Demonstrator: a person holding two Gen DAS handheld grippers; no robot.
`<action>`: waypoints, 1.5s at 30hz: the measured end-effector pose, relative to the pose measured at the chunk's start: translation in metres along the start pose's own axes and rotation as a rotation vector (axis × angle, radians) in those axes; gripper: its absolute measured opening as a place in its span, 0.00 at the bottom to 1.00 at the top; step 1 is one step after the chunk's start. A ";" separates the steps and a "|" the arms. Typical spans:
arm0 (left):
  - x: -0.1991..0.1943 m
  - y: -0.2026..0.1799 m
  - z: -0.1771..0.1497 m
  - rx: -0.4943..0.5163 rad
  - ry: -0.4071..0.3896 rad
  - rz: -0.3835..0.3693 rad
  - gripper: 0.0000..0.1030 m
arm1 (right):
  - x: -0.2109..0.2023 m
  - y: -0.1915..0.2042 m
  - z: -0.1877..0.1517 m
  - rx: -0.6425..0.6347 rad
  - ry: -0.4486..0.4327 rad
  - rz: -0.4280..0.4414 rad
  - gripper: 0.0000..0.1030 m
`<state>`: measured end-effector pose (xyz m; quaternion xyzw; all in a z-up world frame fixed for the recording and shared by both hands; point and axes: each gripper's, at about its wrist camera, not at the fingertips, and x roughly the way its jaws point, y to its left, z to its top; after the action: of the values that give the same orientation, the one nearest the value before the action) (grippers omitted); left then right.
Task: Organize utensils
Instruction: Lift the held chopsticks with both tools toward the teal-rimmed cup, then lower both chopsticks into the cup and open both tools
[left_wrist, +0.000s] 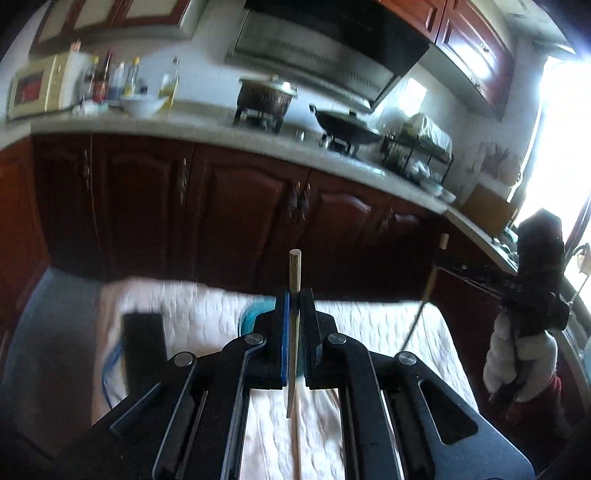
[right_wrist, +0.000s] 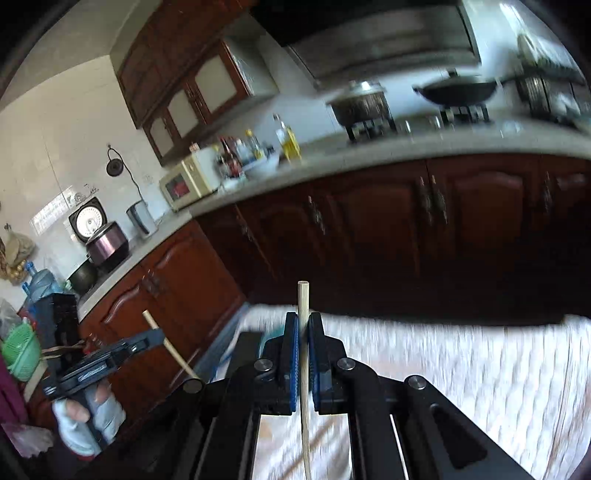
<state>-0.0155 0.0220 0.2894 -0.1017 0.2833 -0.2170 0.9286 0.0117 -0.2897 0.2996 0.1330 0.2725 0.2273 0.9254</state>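
Altogether, 2 chopsticks were in play, 1 per gripper. The left gripper (left_wrist: 294, 295) was clamped on the first chopstick (left_wrist: 294, 273), which stood upright between its pads above the white quilted cloth (left_wrist: 192, 306). The right gripper (right_wrist: 303, 321) pinched the second chopstick (right_wrist: 303, 299) the same way, its blunt end poking up past the fingertips. On the stove stood 1 lidded pot (left_wrist: 264, 96) and 1 dark wok (left_wrist: 347, 125). Only the left wrist view showed a black rectangular object (left_wrist: 144, 350) on the cloth and a teal container (left_wrist: 251, 317) behind the jaws. Only the right wrist view showed a gloved hand (right_wrist: 88, 417) carrying the left gripper, plus 1 rice cooker (right_wrist: 107, 245) and 1 green basket (right_wrist: 20, 354).
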 end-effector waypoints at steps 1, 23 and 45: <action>0.001 -0.002 0.008 0.011 -0.016 0.015 0.04 | 0.008 0.006 0.010 -0.014 -0.024 -0.004 0.05; 0.130 0.027 -0.016 0.012 0.108 0.167 0.04 | 0.177 -0.015 0.000 -0.015 0.046 -0.076 0.05; 0.094 0.011 -0.049 0.021 0.079 0.263 0.59 | 0.136 -0.031 -0.059 0.029 0.155 -0.145 0.43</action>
<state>0.0308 -0.0149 0.2004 -0.0454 0.3283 -0.1003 0.9381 0.0912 -0.2419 0.1799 0.1083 0.3553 0.1655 0.9136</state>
